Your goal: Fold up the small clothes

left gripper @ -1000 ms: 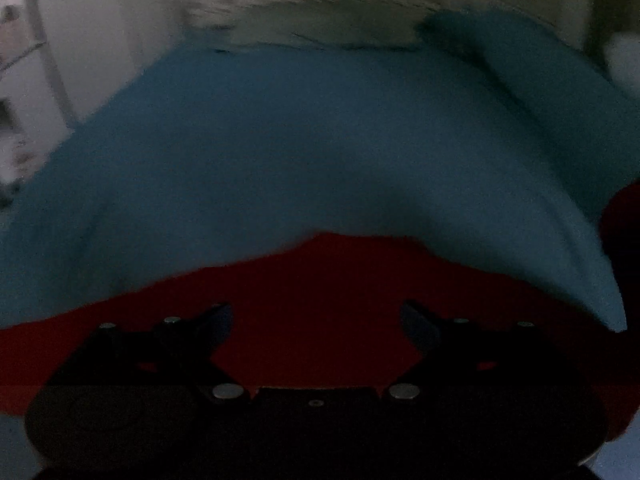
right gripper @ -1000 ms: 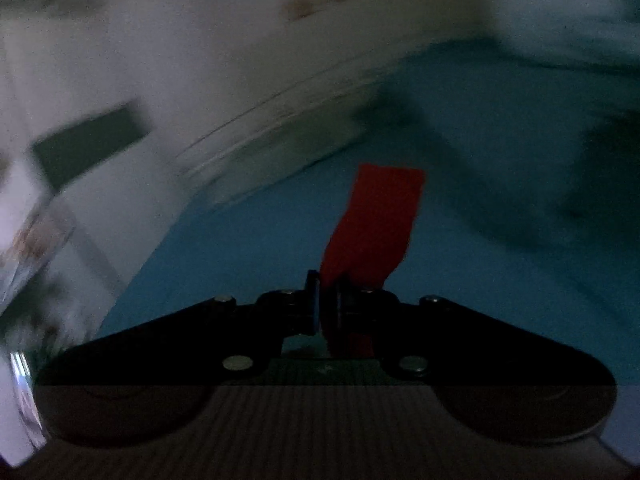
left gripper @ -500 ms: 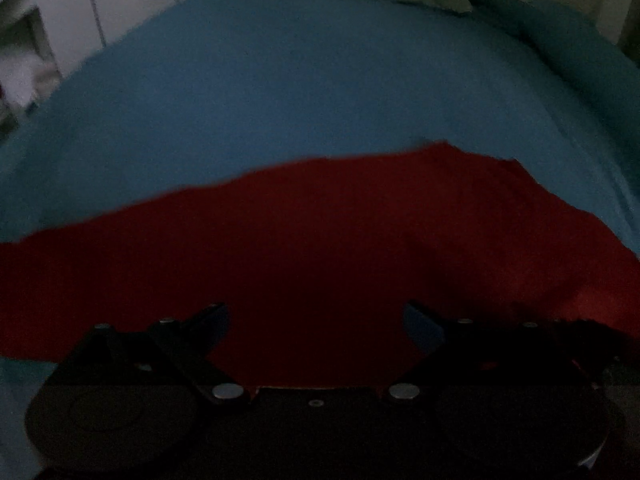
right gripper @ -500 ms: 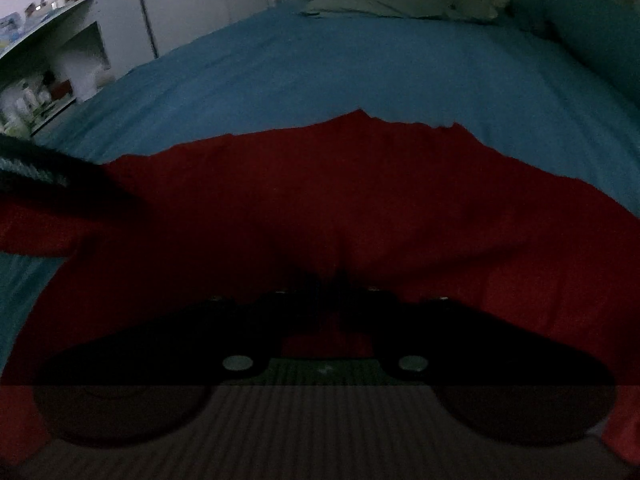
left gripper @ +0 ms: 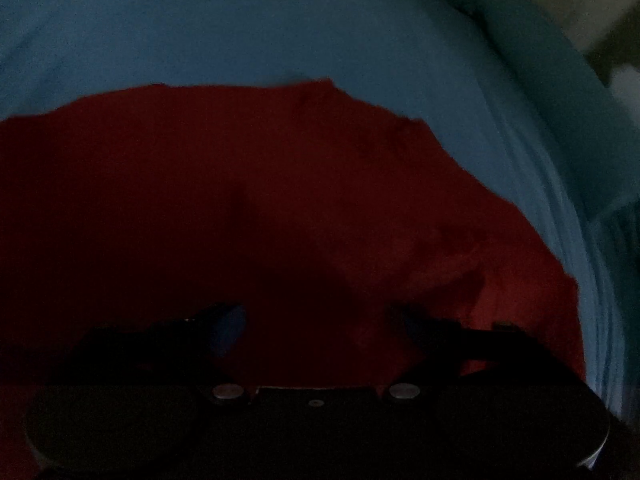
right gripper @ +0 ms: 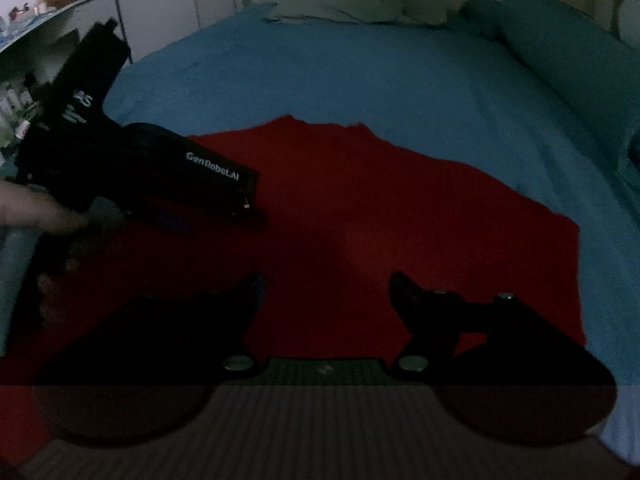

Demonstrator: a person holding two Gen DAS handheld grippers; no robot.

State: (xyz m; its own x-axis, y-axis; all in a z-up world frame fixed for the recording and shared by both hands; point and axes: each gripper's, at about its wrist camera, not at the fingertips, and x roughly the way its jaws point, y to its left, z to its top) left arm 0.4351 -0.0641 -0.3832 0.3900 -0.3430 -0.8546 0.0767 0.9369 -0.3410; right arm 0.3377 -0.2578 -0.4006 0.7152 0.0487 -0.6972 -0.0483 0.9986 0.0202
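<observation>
A red garment (right gripper: 380,208) lies spread flat on the blue bedsheet (right gripper: 320,72); it also fills the lower half of the left wrist view (left gripper: 260,184). My right gripper (right gripper: 326,292) is open and empty, low over the garment's near part. My left gripper (left gripper: 318,320) is open and empty, close above the red cloth. In the right wrist view the left gripper's black body (right gripper: 160,168) is at the left over the garment, held by a hand (right gripper: 36,212).
Pillows (right gripper: 352,4) and a teal bolster (right gripper: 560,44) lie at the head of the bed. A white shelf unit with small items (right gripper: 40,40) stands at the left. The room is dim.
The right gripper was shut on the hanging red garment; it has laid the garment on the bed and opened. Both grippers have dropped low over the spread cloth.
</observation>
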